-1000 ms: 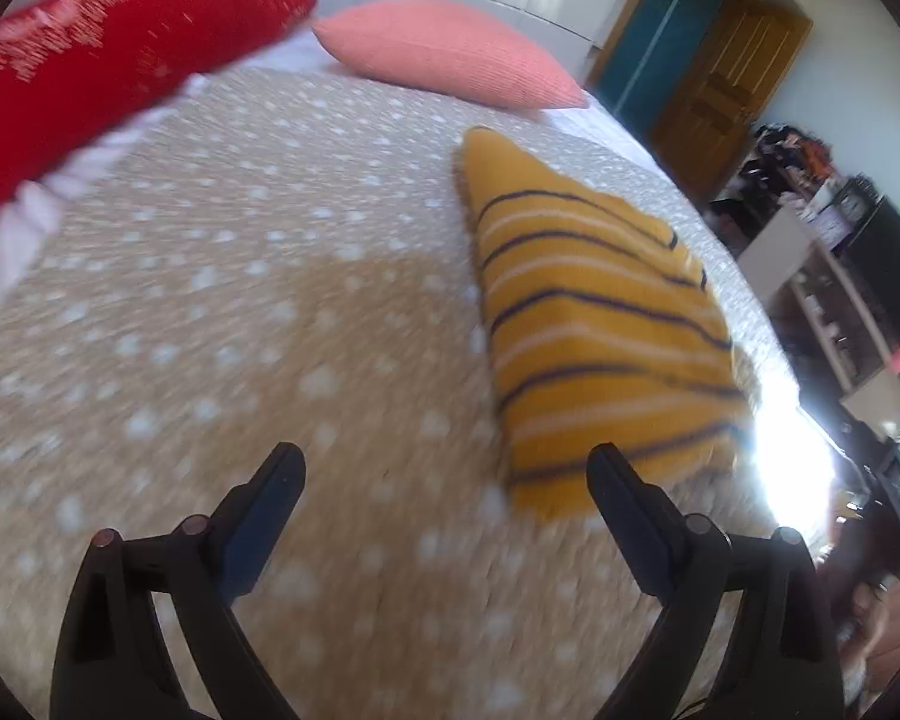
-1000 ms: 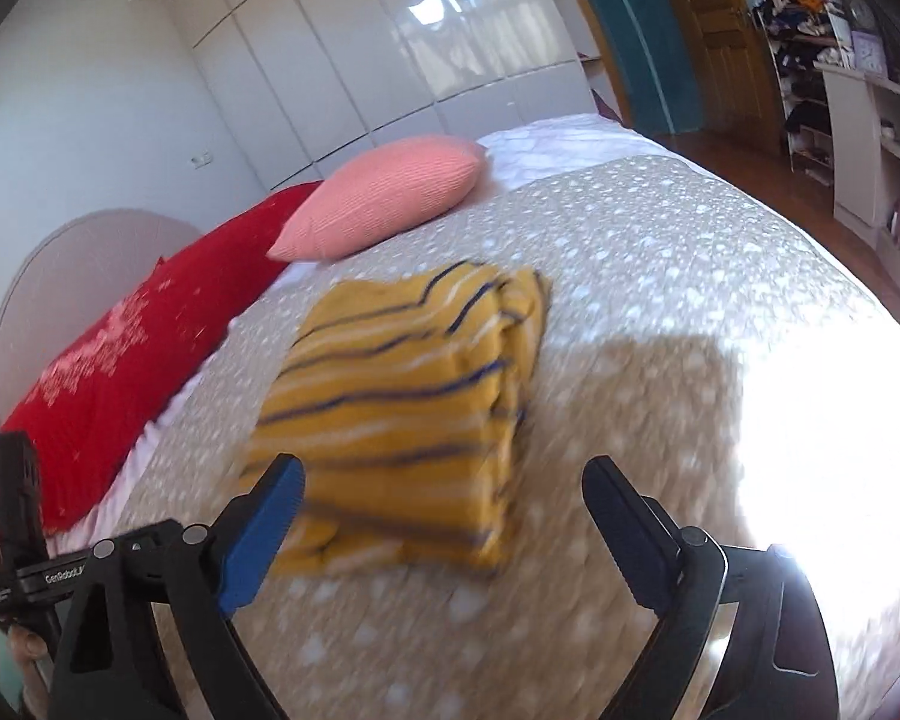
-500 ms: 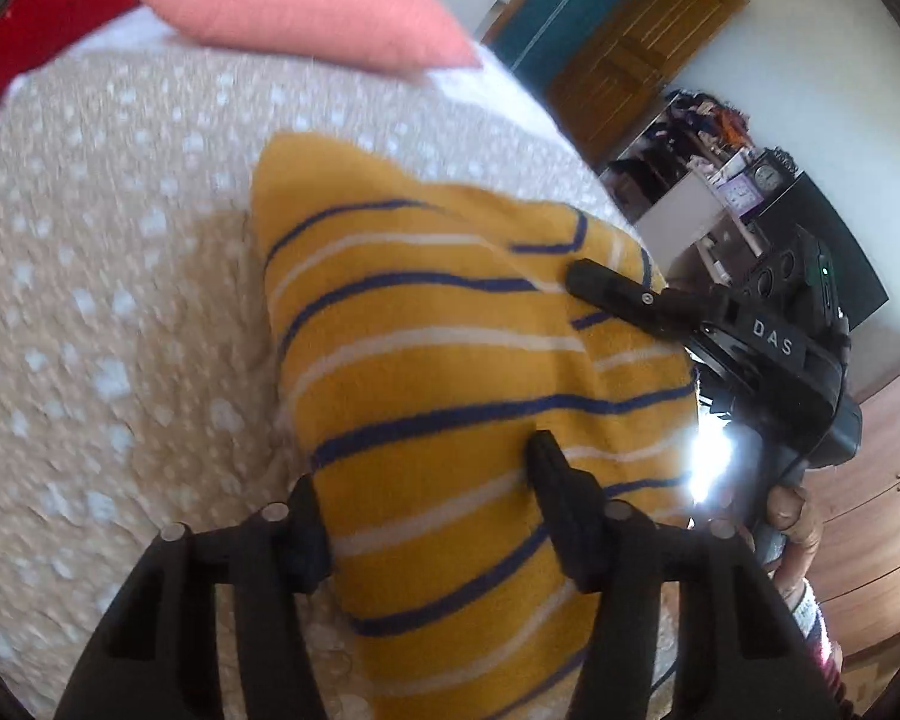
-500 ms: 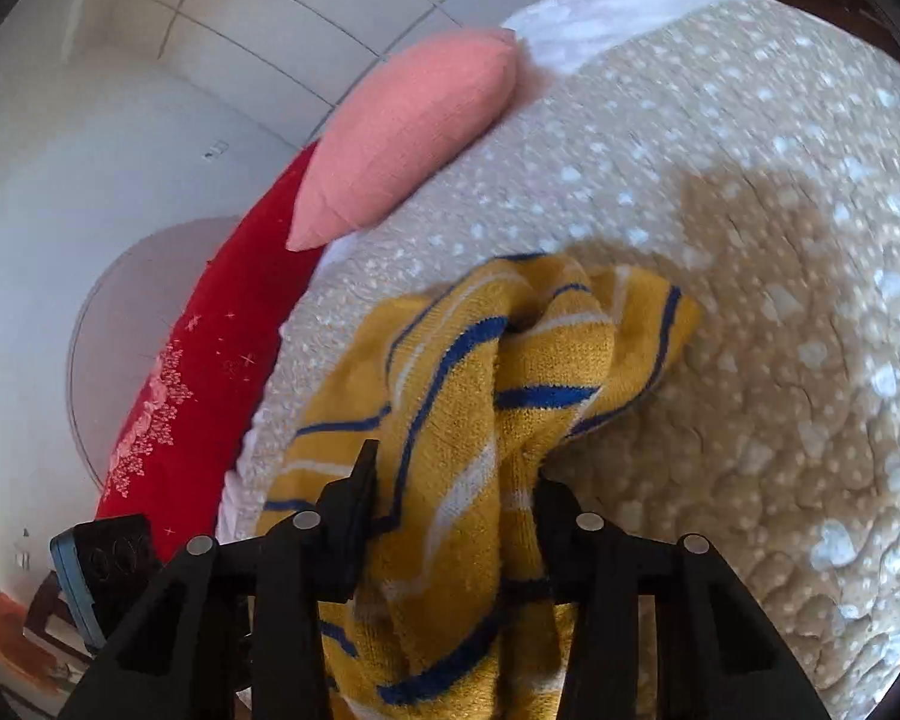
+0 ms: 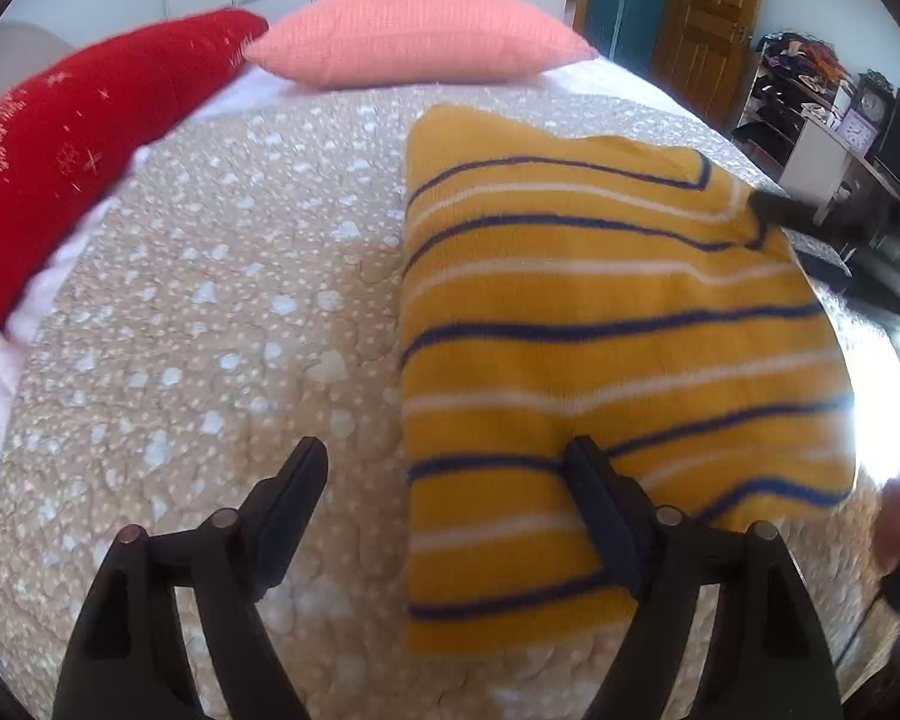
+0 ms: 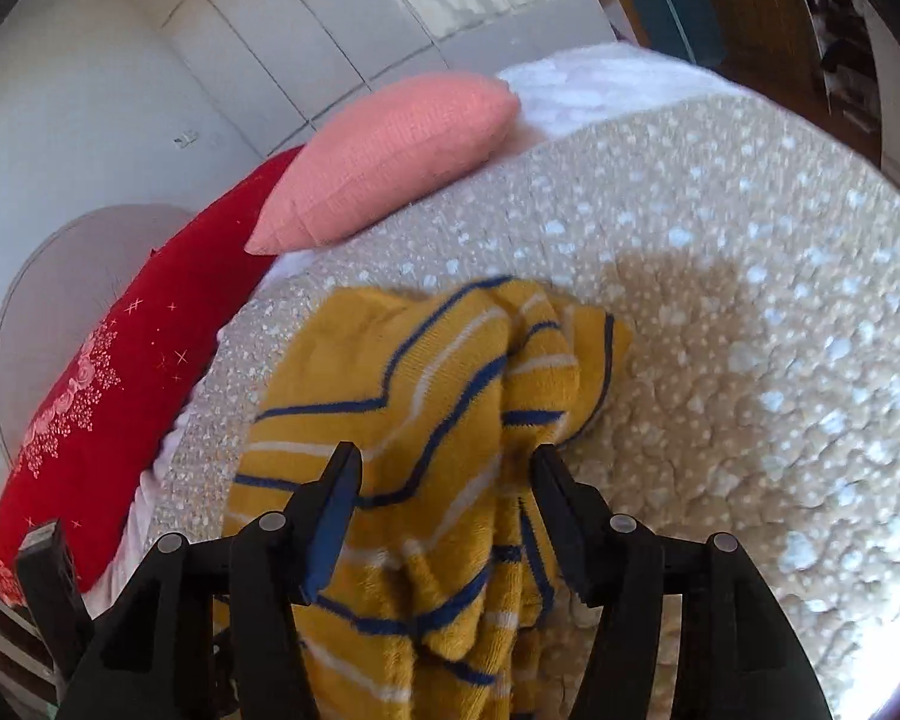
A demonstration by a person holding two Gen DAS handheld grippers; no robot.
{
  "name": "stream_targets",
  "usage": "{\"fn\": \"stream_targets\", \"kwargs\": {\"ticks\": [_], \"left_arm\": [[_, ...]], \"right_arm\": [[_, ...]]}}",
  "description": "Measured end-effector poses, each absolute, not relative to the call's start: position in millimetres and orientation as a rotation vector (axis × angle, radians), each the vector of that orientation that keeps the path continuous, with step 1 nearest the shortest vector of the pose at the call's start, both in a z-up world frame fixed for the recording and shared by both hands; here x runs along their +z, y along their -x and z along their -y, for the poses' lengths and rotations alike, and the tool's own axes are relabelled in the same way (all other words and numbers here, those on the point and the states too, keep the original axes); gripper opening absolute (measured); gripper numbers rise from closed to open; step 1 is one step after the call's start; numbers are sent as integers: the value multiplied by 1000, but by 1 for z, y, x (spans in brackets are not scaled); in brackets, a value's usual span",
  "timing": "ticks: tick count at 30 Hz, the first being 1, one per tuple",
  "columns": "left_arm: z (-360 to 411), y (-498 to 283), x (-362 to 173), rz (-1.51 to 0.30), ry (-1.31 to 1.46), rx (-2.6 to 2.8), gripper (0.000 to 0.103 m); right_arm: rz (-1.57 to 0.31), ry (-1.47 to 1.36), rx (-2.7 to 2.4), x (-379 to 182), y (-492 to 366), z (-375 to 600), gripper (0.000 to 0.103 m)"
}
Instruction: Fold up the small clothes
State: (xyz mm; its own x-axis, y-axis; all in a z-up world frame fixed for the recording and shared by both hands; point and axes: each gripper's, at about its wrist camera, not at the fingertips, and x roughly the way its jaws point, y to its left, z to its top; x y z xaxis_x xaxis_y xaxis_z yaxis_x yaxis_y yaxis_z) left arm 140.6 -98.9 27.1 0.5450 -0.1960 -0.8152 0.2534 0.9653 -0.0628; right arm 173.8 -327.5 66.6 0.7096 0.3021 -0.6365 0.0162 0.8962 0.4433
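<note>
A folded yellow sweater with blue and white stripes [image 5: 600, 324] lies on the beige dotted bedspread [image 5: 222, 324]. My left gripper [image 5: 450, 492] is open at the sweater's near left edge, its right finger resting on the cloth and its left finger over the bedspread. My right gripper [image 6: 444, 498] is partly open with a bunched fold of the sweater [image 6: 438, 396] between its fingers. One right finger shows in the left wrist view at the sweater's far right corner [image 5: 780, 213].
A pink pillow [image 5: 420, 30] and a red pillow [image 5: 72, 138] lie at the head of the bed. White wardrobes [image 6: 390, 18] stand behind. A wooden door [image 5: 708, 18] and shelves with clutter [image 5: 810, 96] are off to the right.
Both grippers closed in on the sweater. My left gripper has since opened and drawn back to its near left edge; my right gripper has widened slightly, the cloth still bunched between its fingers.
</note>
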Motion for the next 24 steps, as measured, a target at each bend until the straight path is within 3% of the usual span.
{"fn": "stream_targets", "kwargs": {"ticks": [5,9,10,14,15,19,24], "left_arm": [[70,-115,41,-941,51,-248,82],[43,-75,69,-863,101,-176,82],[37,-64,77,-833,98,-152,82],[14,-13,127,-624,47,13,98],[10,0,138,-564,40,56,103],[3,55,175,-341,20,190,103],[9,88,181,-419,47,149,103]], "right_arm": [[-725,-383,359,103,-143,289,53],[-901,-382,438,53,-131,260,47],[-950,-389,436,36,-127,258,41],[-925,-537,407,27,-93,285,40],[-908,-559,393,33,-80,292,42],[-829,-428,334,63,-25,293,65],[-724,-263,292,99,38,274,81]]}}
